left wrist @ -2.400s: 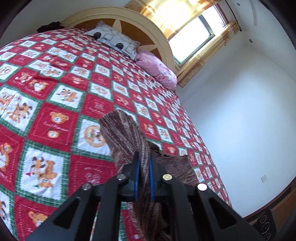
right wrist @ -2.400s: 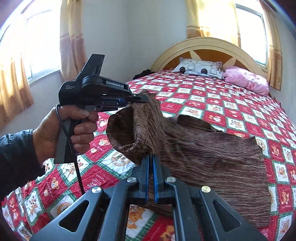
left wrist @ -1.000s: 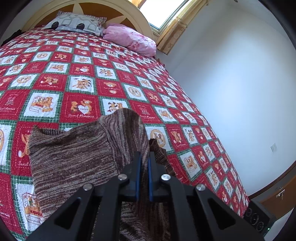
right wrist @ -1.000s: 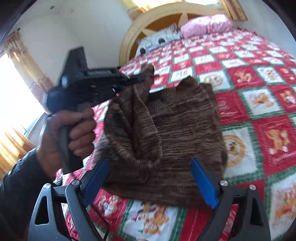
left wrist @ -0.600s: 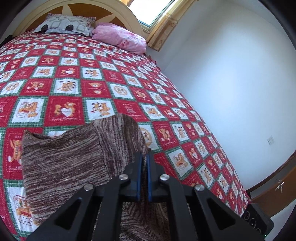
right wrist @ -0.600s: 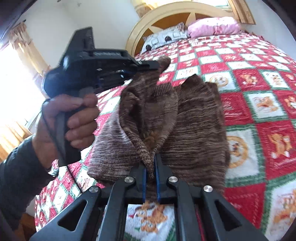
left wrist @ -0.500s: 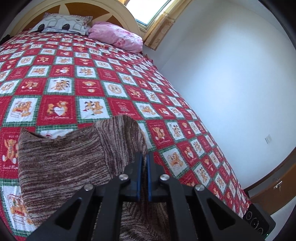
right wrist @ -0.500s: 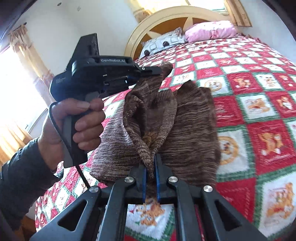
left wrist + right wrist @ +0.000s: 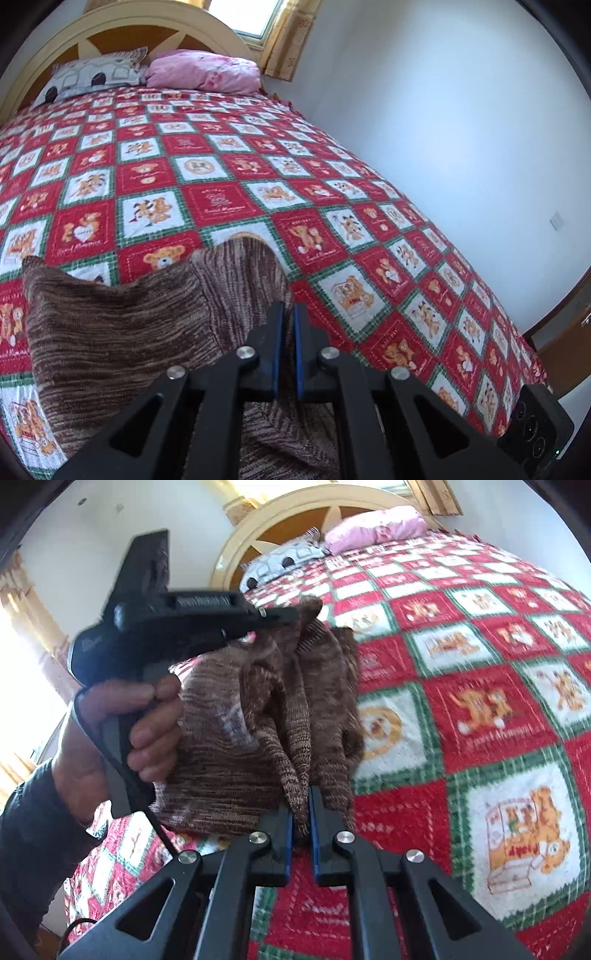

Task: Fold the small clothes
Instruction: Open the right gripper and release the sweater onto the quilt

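A brown striped knit garment [image 9: 122,332] lies partly on the red patchwork bedspread [image 9: 221,199], one edge lifted. My left gripper [image 9: 287,314] is shut on that raised edge. In the right wrist view the same garment [image 9: 258,716] hangs bunched between both tools. My right gripper [image 9: 301,812] is shut on a lower fold of it. The left gripper's black body [image 9: 177,616], held by a hand [image 9: 122,731], pinches the garment's top corner at upper left.
A grey patterned pillow [image 9: 92,74] and a pink pillow [image 9: 203,70] lie against the arched headboard [image 9: 122,26]. A white wall [image 9: 443,110] runs along the bed's right side. A dark device [image 9: 532,428] sits at the lower right. Bedspread [image 9: 480,701] stretches to the right.
My right gripper went from wide open around the garment to shut on a fold. Both grippers shifted sideways with the cloth, which now hangs more bunched between them.
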Tool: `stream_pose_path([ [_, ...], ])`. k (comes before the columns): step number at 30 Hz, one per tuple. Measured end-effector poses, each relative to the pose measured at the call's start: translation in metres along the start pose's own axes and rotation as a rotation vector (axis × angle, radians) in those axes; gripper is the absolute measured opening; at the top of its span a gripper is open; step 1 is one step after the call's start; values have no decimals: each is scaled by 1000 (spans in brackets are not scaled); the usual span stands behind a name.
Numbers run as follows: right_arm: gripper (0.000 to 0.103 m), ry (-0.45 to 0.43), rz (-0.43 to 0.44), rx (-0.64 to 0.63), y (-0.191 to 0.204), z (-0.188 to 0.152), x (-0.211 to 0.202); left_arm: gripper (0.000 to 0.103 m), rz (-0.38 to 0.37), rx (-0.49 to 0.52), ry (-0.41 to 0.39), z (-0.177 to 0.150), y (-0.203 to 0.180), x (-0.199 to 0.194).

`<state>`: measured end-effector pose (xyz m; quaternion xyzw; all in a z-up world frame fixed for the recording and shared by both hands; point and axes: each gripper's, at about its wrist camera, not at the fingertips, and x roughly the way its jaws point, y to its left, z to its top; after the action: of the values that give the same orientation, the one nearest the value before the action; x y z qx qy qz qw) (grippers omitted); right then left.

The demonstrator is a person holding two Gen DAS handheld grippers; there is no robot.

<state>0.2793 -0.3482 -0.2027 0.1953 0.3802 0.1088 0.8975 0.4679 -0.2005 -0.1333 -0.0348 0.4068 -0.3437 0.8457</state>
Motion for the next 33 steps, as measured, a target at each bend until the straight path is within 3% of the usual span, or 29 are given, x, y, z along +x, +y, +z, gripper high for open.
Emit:
stream_pose_path([
  [2,7,-3,23,31,-8,-1,-2,7,47,39,2,-2,-8,-4],
  [4,13,-21,21,43,-10,0,-7,17,106,93,0,-7,-16,-14],
  [5,19,-39,-9,37,-10,1,-11,39,142,115,-6,-11,-18,-22],
  [6,47,-54,-26,36,-11,2,-14,62,183,141,-39,-18,-18,-36],
  [7,70,-70,-29,44,-14,2,-20,70,201,163,-82,-26,-18,-51],
  [8,70,-89,-25,57,-17,3,-25,77,211,181,-123,-35,-15,-64],
  [11,70,-160,-57,34,-16,13,-41,78,243,203,-151,-61,-3,-87],
  [15,70,-174,49,-40,7,47,-39,78,302,163,-58,-95,20,-83],
  [17,70,-151,104,-95,25,65,-26,78,312,104,-33,-106,34,-81],
  [20,70,-61,126,-124,39,79,13,80,266,-4,15,-117,54,-75],
  [22,70,1,69,-108,32,83,43,87,261,-43,46,-124,61,-66],
  [24,69,69,-53,-58,13,82,71,90,245,-61,36,-130,64,-66],
  [26,68,44,-72,-46,4,82,73,90,247,-51,29,-130,60,-70],
  [28,69,66,-153,-36,5,85,70,90,254,-60,9,-131,60,-76],
  [30,69,49,-120,-36,11,89,63,90,247,-98,-19,-134,64,-88],
  [33,69,-30,-228,-215,51,96,51,90,229,-148,-99,-144,70,-105],
])
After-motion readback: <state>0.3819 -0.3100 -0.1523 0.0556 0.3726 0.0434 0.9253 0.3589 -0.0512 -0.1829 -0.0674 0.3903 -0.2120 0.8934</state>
